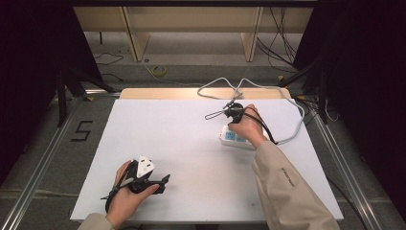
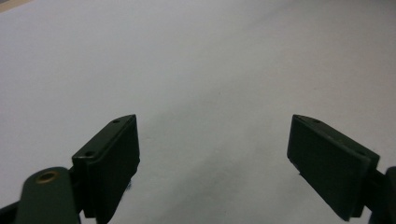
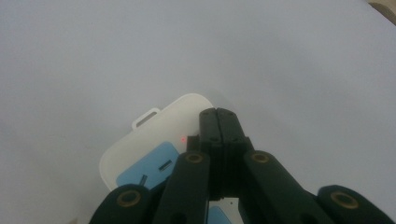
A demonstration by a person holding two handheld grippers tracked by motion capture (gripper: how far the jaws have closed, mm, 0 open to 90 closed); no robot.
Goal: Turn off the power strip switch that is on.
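power strip (image 3: 154, 154): white with blue sockets, it lies flat on the white surface (image 1: 182, 139), far and to the right of the left gripper; a small red light is on.
right gripper (image 3: 219, 122): above the power strip, its fingers pressed together with nothing between them, tips over the end with the red light.
left gripper (image 2: 212, 154): well apart from the power strip, low over the bare surface, fingers wide and holding nothing.
white cable (image 1: 292, 103): it goes from behind the power strip in a loop.
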